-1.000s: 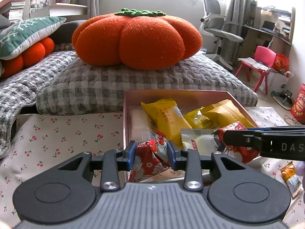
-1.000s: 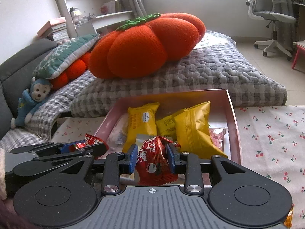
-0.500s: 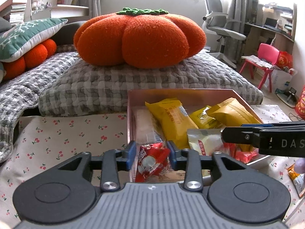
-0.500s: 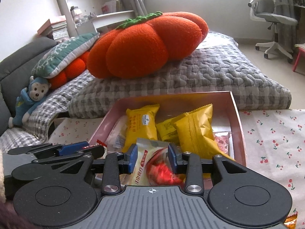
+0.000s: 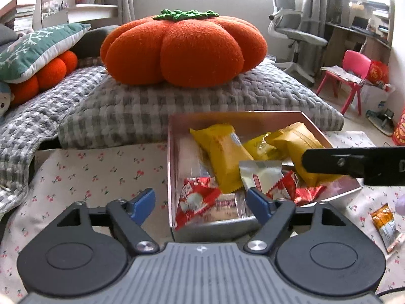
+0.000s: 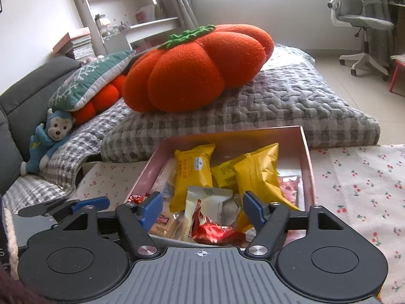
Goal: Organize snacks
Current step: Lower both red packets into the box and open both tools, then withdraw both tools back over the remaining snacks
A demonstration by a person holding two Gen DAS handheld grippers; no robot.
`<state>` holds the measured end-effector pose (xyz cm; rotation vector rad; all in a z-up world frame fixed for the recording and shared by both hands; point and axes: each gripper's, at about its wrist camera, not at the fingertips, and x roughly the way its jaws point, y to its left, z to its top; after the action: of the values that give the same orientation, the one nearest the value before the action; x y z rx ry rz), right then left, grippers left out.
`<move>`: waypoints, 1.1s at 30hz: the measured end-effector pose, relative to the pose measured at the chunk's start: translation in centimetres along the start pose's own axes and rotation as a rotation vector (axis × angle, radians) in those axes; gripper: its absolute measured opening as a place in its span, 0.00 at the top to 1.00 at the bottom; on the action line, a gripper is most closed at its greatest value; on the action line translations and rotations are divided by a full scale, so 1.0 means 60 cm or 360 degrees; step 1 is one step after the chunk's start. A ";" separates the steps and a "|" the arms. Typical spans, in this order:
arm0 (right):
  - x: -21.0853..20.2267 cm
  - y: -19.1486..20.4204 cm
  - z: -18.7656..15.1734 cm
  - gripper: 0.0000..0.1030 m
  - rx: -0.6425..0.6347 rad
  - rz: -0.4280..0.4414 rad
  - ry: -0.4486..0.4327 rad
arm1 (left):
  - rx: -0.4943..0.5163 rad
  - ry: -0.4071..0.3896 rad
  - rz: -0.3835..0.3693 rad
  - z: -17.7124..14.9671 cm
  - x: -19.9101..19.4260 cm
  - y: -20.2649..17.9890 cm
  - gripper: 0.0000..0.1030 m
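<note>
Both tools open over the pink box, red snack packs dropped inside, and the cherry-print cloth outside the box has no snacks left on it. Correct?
Not quite. One orange snack packet still lies on the cherry-print cloth, right of the pink box; the left wrist view shows it. The rest holds: left tool and right tool are opening with nothing gripped, red snack packs inside.

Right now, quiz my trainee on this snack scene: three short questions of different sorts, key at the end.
1. True or false: the left gripper is clamped on a red packet.
2. Which snack lies outside the box on the cloth? A) orange packet B) yellow packet C) white packet
3. Fill in: the big cushion behind the box looks like a ____.

Key:
1. False; its jaws are opening, and the packet lies in the box.
2. A, the orange packet.
3. Pumpkin.
</note>
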<state>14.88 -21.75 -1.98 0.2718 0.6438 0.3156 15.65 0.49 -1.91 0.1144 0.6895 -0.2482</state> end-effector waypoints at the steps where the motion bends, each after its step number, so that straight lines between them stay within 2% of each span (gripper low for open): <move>1: -0.006 -0.001 0.000 0.27 0.0002 0.0000 0.0001 | -0.0003 0.0003 0.0003 -0.001 -0.006 0.001 0.18; 4: -0.028 -0.008 -0.001 0.19 0.0015 -0.0004 0.0007 | -0.0017 0.0021 0.0012 -0.005 -0.023 0.005 0.13; 8: -0.064 -0.020 -0.007 0.14 0.0036 -0.0014 0.0023 | -0.0059 0.0039 0.0040 -0.015 -0.049 0.014 0.05; 13: -0.109 -0.033 -0.026 0.07 0.0038 -0.0057 0.0040 | -0.0098 0.0094 0.0081 -0.033 -0.078 0.024 0.02; 23: -0.152 -0.060 -0.092 0.05 0.0015 -0.0196 0.0083 | -0.0138 0.0187 0.0113 -0.075 -0.110 0.018 0.00; 33: -0.144 -0.072 -0.165 0.03 -0.0093 -0.0299 0.0118 | -0.0133 0.0204 0.0085 -0.146 -0.101 0.002 0.00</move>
<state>3.04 -27.42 -6.38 0.1426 0.7262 0.1642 5.80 3.36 -4.73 0.0695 0.8223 -0.1614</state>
